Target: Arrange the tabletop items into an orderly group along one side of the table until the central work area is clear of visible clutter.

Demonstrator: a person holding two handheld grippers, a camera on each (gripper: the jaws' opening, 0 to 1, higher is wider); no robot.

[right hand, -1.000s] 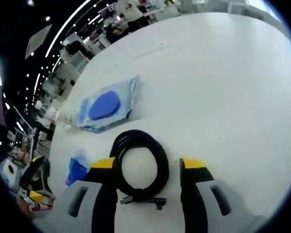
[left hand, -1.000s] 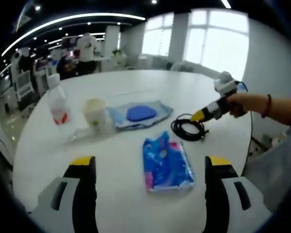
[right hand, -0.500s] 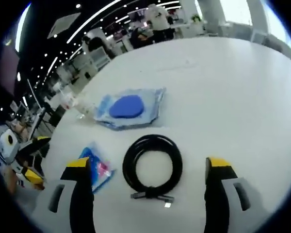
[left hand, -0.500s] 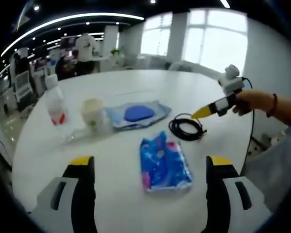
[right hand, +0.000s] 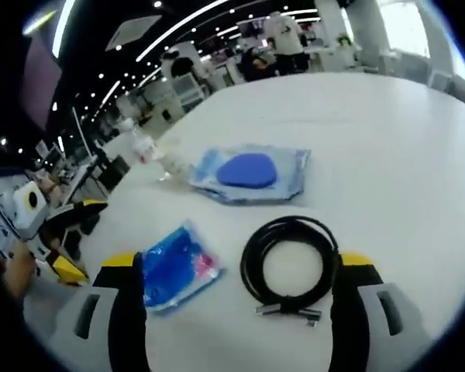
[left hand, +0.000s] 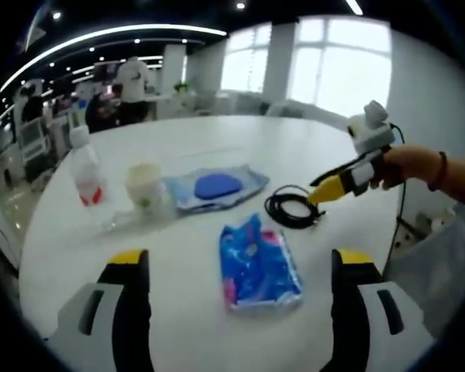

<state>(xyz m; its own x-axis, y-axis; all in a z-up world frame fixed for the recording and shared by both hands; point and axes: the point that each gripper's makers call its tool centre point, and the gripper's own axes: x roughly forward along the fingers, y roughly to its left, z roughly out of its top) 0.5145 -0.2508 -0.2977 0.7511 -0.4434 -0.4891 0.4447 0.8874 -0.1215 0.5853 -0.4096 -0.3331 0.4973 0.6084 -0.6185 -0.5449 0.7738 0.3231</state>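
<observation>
Hovering over the white round table [left hand: 217,325], left gripper [left hand: 238,267] spread wide, gripping nothing, blue packet [left hand: 258,263] lying between its jaws. Spreading wide too, right gripper [right hand: 236,267], framing the coiled black cable [right hand: 291,263] and blue packet [right hand: 174,267], touching neither. Sitting farther off: clear pouch with blue pad [right hand: 252,172], cup [left hand: 144,184], bottle [left hand: 85,167].

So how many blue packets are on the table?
2: a packet with a blue disc beside the cup, and a blue-pink packet nearer, next to the cable.
</observation>
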